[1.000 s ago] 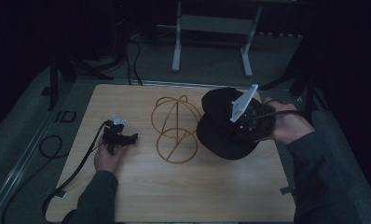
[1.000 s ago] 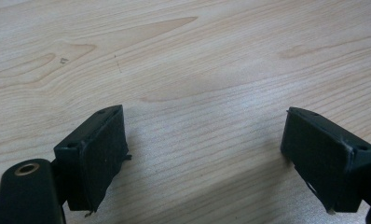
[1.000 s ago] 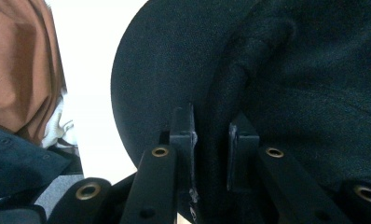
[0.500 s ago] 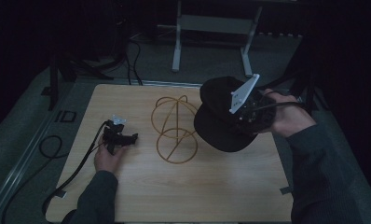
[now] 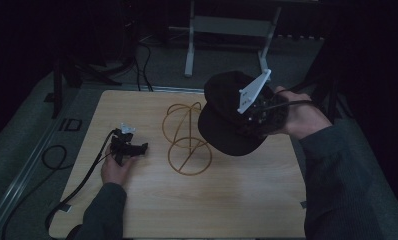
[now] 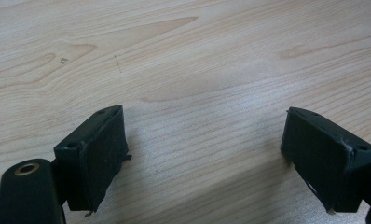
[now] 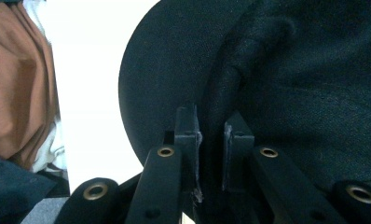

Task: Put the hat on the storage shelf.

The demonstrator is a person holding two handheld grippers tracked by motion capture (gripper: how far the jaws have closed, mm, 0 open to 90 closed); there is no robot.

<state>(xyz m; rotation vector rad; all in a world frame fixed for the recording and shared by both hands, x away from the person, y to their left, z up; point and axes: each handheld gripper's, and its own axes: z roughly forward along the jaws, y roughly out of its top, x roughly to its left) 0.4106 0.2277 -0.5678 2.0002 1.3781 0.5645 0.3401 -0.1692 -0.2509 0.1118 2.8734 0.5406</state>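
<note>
A black cap (image 5: 227,117) hangs in the air over the right half of the wooden table (image 5: 152,210), beside a gold wire stand (image 5: 184,136). My right gripper (image 5: 254,117) is shut on the cap; in the right gripper view its jaws pinch a fold of the black fabric (image 7: 267,70) where brim meets crown, fingertips (image 7: 188,126) close together. My left gripper (image 5: 129,147) rests low on the table at the left, a hand behind it. In the left gripper view its pads (image 6: 99,149) stand wide apart over bare wood, with nothing between them.
The wire stand stands upright at the table's middle, its round base ring (image 5: 189,157) flat on the wood. A black cable (image 5: 82,180) trails from the left gripper off the table's left edge. A metal frame's legs (image 5: 227,30) stand on the floor beyond the far edge.
My right gripper has lifted the cap higher and carried it slightly left, closer to the wire stand. The left gripper has stayed put.
</note>
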